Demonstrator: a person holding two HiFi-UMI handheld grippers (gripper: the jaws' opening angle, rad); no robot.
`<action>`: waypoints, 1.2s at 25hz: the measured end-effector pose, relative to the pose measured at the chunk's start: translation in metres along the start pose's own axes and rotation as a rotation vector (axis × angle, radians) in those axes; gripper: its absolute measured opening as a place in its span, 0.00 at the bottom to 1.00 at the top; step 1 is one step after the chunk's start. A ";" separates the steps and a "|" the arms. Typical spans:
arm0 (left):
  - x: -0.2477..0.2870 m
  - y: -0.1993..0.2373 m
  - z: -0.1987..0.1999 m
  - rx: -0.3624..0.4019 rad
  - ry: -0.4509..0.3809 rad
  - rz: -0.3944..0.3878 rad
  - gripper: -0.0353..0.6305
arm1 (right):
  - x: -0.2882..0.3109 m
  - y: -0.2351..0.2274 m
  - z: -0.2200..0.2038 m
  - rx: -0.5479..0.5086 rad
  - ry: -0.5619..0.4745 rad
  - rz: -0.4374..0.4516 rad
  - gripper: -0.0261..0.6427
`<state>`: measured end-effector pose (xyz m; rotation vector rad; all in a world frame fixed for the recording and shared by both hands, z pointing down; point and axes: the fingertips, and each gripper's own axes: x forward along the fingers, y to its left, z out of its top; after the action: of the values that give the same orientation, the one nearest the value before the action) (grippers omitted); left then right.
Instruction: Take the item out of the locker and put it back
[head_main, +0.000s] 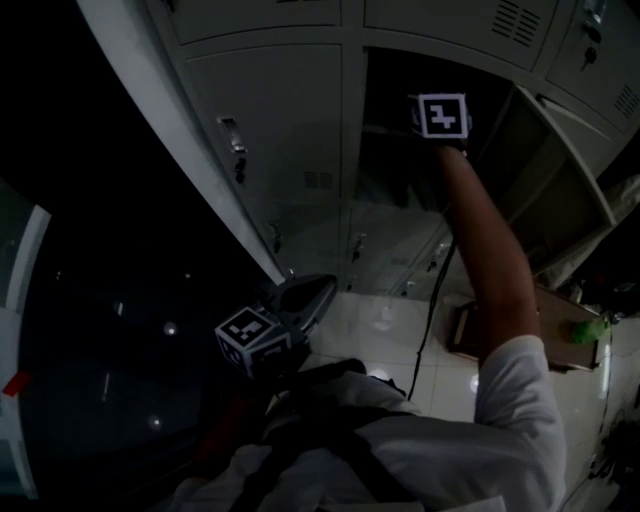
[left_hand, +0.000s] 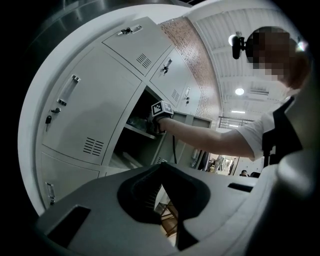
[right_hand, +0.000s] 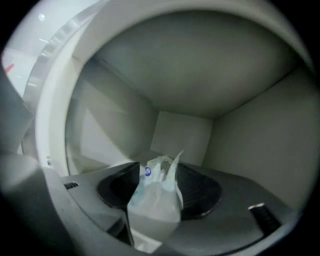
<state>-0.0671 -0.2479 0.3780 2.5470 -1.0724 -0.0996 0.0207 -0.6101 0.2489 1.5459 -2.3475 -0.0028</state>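
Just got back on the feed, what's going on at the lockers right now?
The person's right gripper reaches into the open locker compartment, with a white plastic bag between its jaws. The jaws stand apart, so the bag looks unclamped rather than gripped. The left gripper is held near the person's body, outside the lockers, jaws together and empty.

White shirt (head_main: 520, 420); dark straps (head_main: 340, 430); grey left tool (left_hand: 160, 167), black-white cube (head_main: 250, 340).
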 end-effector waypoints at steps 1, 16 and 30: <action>-0.001 -0.002 0.000 0.002 0.000 -0.008 0.05 | -0.006 0.002 -0.001 -0.001 0.001 0.000 0.38; -0.031 -0.034 -0.009 0.016 0.010 -0.125 0.05 | -0.120 0.023 -0.029 0.033 -0.022 -0.062 0.38; -0.055 -0.058 -0.025 0.015 0.039 -0.214 0.05 | -0.210 0.073 -0.073 0.087 -0.035 -0.019 0.38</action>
<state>-0.0617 -0.1645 0.3761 2.6582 -0.7859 -0.0989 0.0500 -0.3795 0.2745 1.6209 -2.3892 0.0698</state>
